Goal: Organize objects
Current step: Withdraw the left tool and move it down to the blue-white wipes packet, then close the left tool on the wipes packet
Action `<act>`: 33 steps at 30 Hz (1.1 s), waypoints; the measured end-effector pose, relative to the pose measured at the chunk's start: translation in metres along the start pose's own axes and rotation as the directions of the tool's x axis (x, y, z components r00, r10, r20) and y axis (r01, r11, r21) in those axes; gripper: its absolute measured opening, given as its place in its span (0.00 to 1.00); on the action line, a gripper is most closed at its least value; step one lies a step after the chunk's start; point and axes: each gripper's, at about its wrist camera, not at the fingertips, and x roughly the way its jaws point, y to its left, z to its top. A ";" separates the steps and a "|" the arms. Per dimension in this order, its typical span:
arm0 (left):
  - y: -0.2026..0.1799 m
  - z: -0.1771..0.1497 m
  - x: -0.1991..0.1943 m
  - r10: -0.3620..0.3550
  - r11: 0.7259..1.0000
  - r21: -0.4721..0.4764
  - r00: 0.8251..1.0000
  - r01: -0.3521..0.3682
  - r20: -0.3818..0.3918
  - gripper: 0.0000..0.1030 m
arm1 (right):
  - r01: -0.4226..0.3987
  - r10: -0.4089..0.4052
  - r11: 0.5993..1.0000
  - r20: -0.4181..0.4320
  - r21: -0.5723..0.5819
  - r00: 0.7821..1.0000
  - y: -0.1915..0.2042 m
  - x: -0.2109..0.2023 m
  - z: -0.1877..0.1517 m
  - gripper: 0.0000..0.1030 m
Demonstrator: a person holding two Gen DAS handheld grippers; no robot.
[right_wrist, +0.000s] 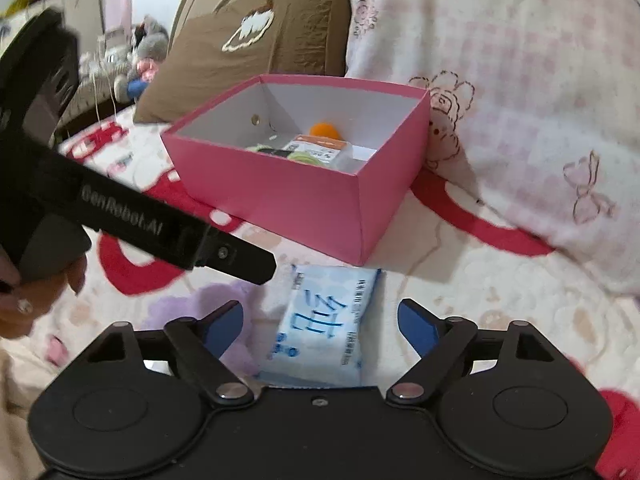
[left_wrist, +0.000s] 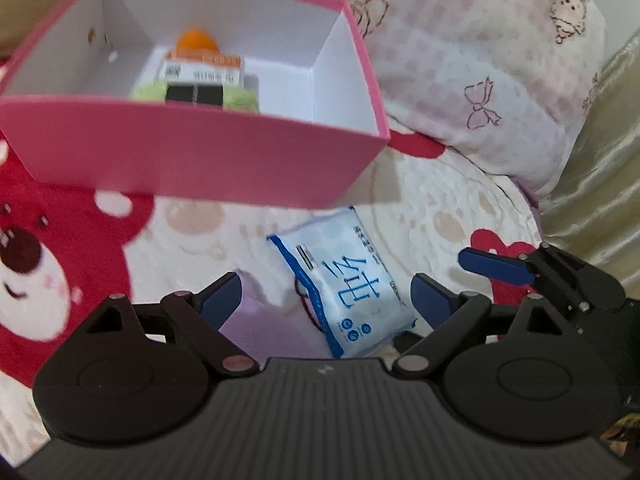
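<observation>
A pink open box (left_wrist: 192, 160) (right_wrist: 304, 200) stands on the bed; inside lie an orange ball (left_wrist: 197, 41) (right_wrist: 325, 130), a small white-and-orange carton (left_wrist: 202, 69) and a green-and-black item (left_wrist: 196, 96). A blue-and-white tissue pack (left_wrist: 344, 284) (right_wrist: 324, 328) lies flat in front of the box. My left gripper (left_wrist: 326, 300) is open, its jaws on either side of the pack, above it. My right gripper (right_wrist: 320, 328) is open, also straddling the pack. The right gripper's blue finger (left_wrist: 496, 266) shows at the right of the left wrist view.
A red-and-white bear blanket (left_wrist: 60, 240) covers the bed. A pink checked quilt (right_wrist: 520, 100) is piled at the right, a brown pillow (right_wrist: 260, 32) behind the box. The left gripper's black body (right_wrist: 132, 220) crosses the right wrist view at left.
</observation>
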 end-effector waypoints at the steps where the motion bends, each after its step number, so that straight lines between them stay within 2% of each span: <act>1: -0.001 -0.001 0.004 -0.004 1.000 -0.001 1.000 0.004 -0.006 0.89 | -0.007 0.007 1.000 -0.005 -0.008 1.000 0.001 0.003 -0.001 0.82; 4: -0.008 -0.003 0.017 -0.044 0.999 -0.001 0.999 0.044 -0.030 0.87 | -0.038 0.038 0.999 -0.020 -0.002 0.999 0.001 0.009 -0.004 0.76; 6: -0.011 -0.004 0.023 -0.061 0.998 -0.017 0.997 0.060 -0.045 0.79 | -0.062 0.062 0.998 -0.032 -0.008 0.998 0.002 0.014 -0.005 0.71; 9: -0.017 -0.005 0.031 -0.044 0.999 -0.019 0.998 0.043 -0.052 0.69 | -0.080 0.080 0.997 -0.060 -0.009 0.995 0.003 0.022 -0.005 0.66; 17: -0.009 -0.016 0.047 -0.011 0.995 -0.101 0.996 0.002 -0.092 0.52 | -0.072 0.073 0.997 -0.107 0.016 0.992 0.005 0.034 -0.009 0.65; 21: -0.010 -0.025 0.052 0.025 0.995 -0.094 0.995 -0.034 -0.095 0.44 | -0.042 0.045 0.999 -0.116 0.023 0.992 0.010 0.037 -0.012 0.66; 27: -0.002 -0.029 0.055 0.012 0.993 -0.113 0.999 -0.017 -0.046 0.36 | 0.020 -0.008 0.996 -0.143 0.086 0.990 0.013 0.046 -0.014 0.73; 33: 0.006 -0.028 0.059 -0.023 0.989 -0.143 1.000 0.021 -0.012 0.31 | 0.114 -0.116 0.993 -0.182 -0.018 0.977 0.034 0.060 -0.015 0.74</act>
